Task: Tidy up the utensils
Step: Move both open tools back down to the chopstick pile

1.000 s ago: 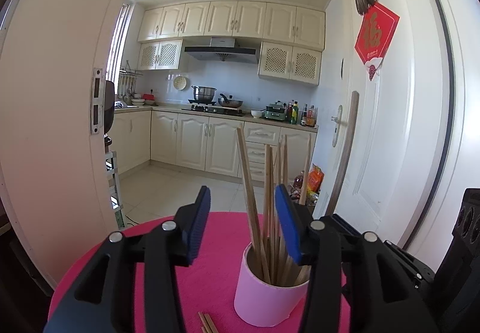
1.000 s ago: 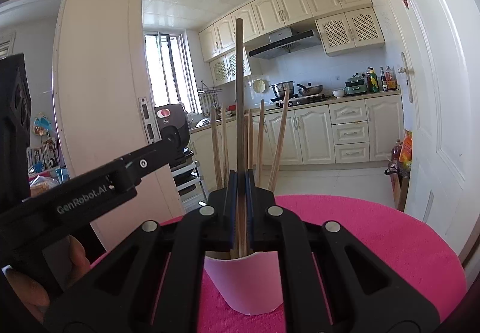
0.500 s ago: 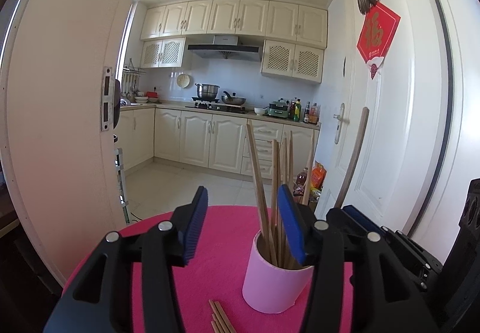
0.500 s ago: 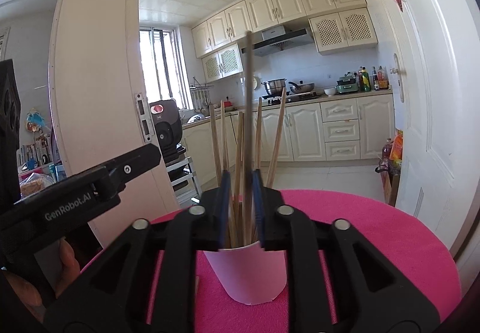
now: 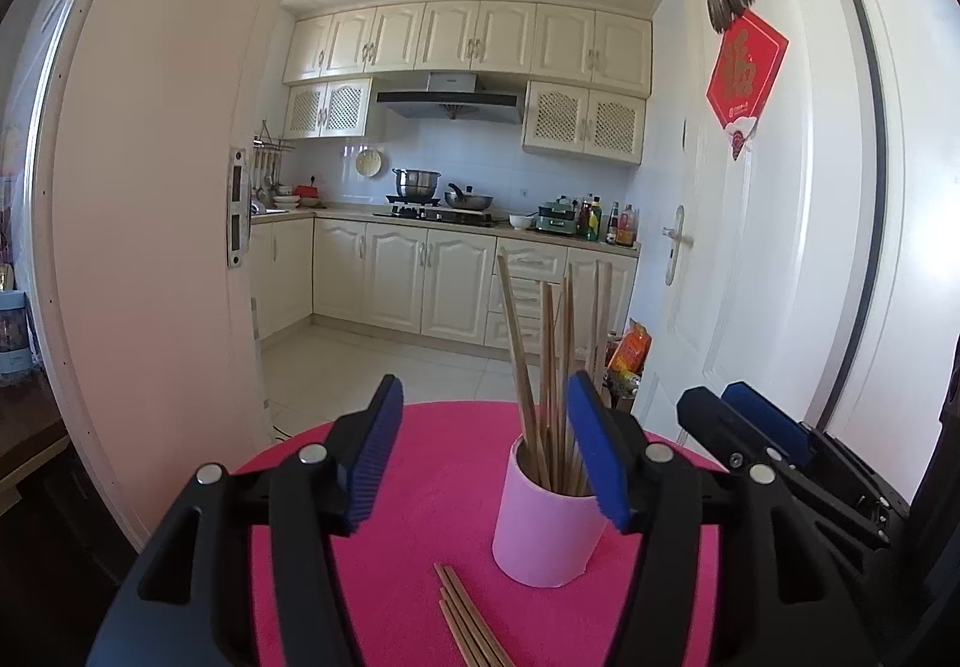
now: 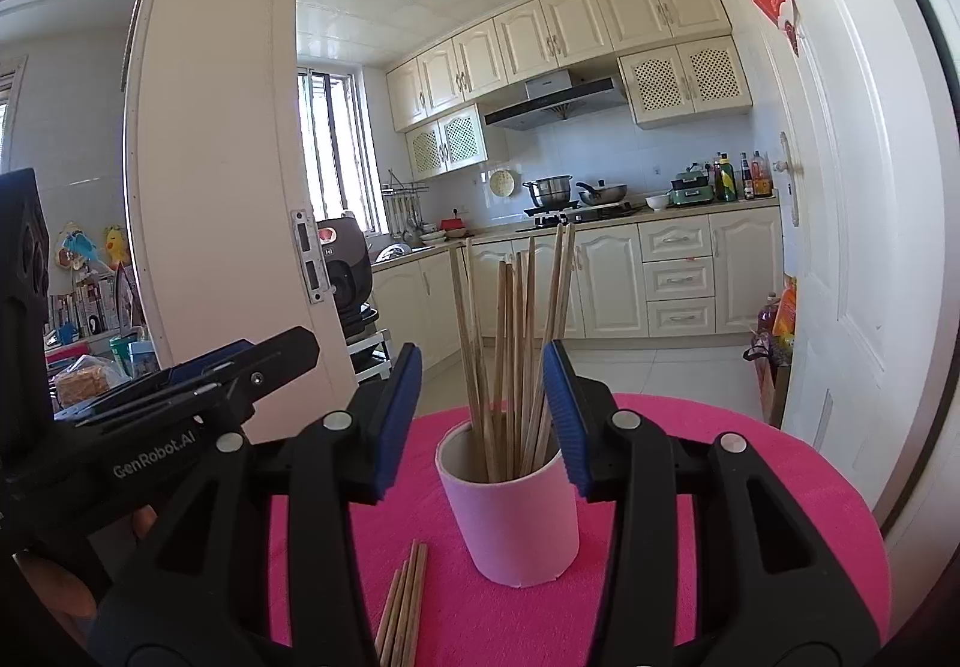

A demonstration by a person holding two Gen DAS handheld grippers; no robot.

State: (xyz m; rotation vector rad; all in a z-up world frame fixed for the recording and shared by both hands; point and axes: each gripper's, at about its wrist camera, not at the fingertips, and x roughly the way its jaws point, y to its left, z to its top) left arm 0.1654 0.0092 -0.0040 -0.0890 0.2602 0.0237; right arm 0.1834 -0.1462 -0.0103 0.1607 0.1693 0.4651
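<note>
Wooden chopsticks (image 6: 510, 349) stand in a bunch inside a round pink cup (image 6: 510, 517) on a bright pink table cover (image 6: 750, 487), and a few more loose wooden chopsticks (image 6: 403, 604) lie flat on the cover just beside the cup. Right in front of the right gripper (image 6: 486, 421) is the cup; its blue jaws have just been opening and now stand apart on each side of the sticks, holding nothing. Off to the cup's left, the left gripper (image 5: 489, 457) has been opening too, and nothing is between its jaws.
</note>
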